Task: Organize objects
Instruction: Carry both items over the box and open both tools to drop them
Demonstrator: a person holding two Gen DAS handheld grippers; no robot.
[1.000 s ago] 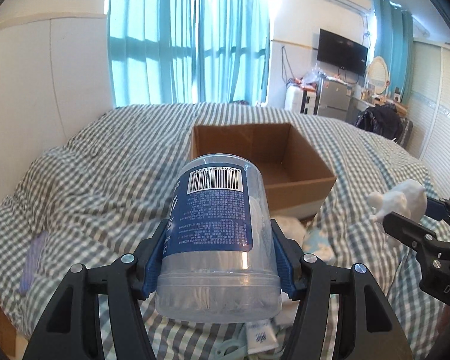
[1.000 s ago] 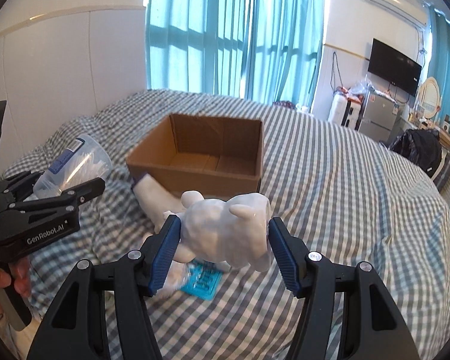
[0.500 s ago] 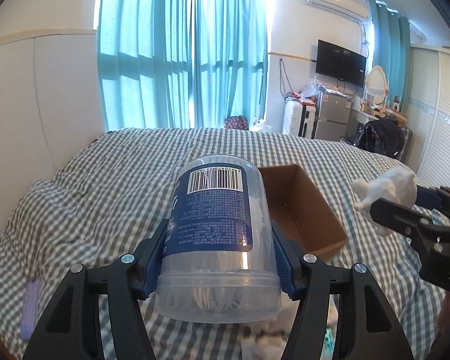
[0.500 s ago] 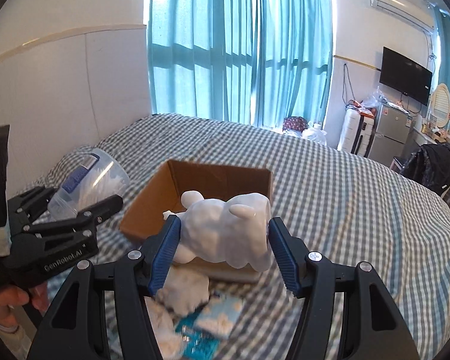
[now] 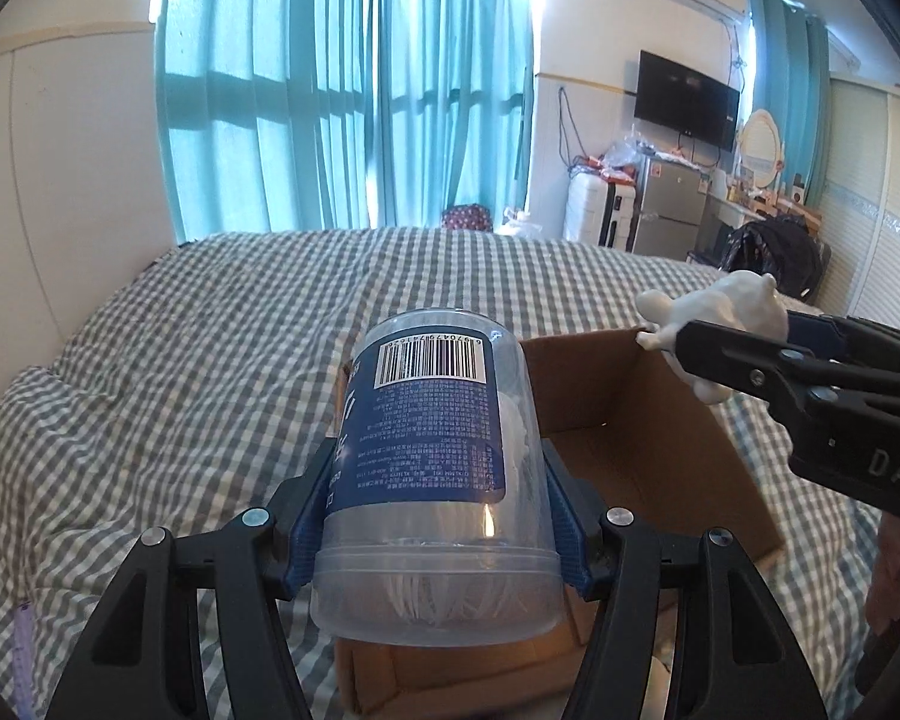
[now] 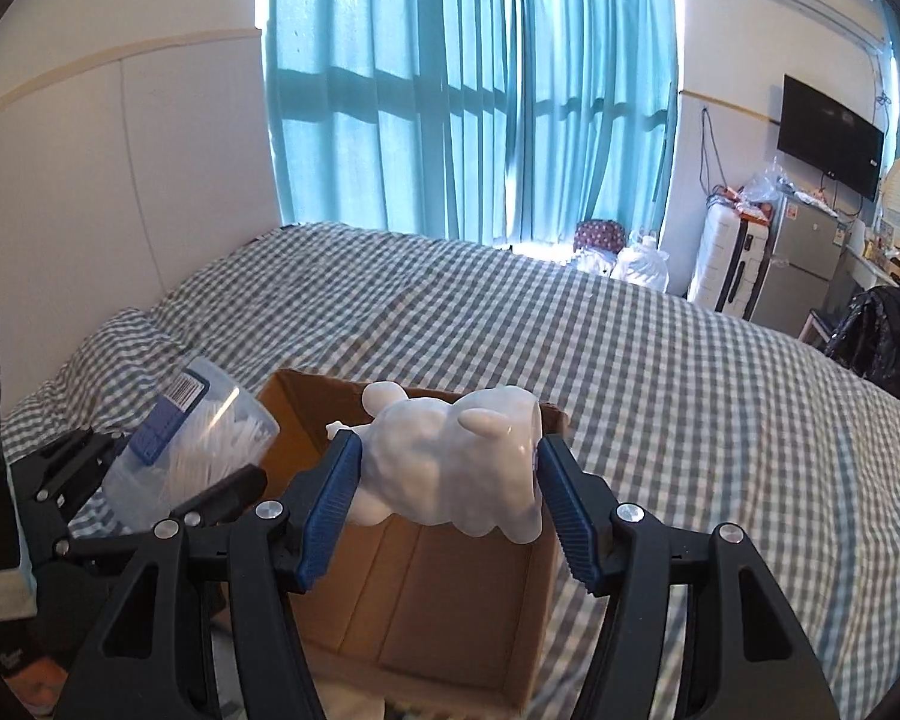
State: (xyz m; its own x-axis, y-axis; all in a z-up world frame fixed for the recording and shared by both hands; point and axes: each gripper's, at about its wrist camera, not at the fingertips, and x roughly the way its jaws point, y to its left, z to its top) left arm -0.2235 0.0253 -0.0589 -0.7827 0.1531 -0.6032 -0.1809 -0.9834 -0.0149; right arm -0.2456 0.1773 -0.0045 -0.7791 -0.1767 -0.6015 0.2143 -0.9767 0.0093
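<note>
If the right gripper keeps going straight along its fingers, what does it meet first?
Probably the open brown cardboard box: the right gripper, shut on the white animal figurine, points down over its opening. Floor or far wall first is hard to judge.

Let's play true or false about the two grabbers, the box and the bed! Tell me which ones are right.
1. The left gripper holds a clear tub of cotton swabs. True.
2. The right gripper is empty. False: it grips a white animal figurine.
3. The cardboard box is closed. False: its top is open.
4. The box sits on a checked bedspread. True.
5. The curtains are red. False: they are teal.
</note>
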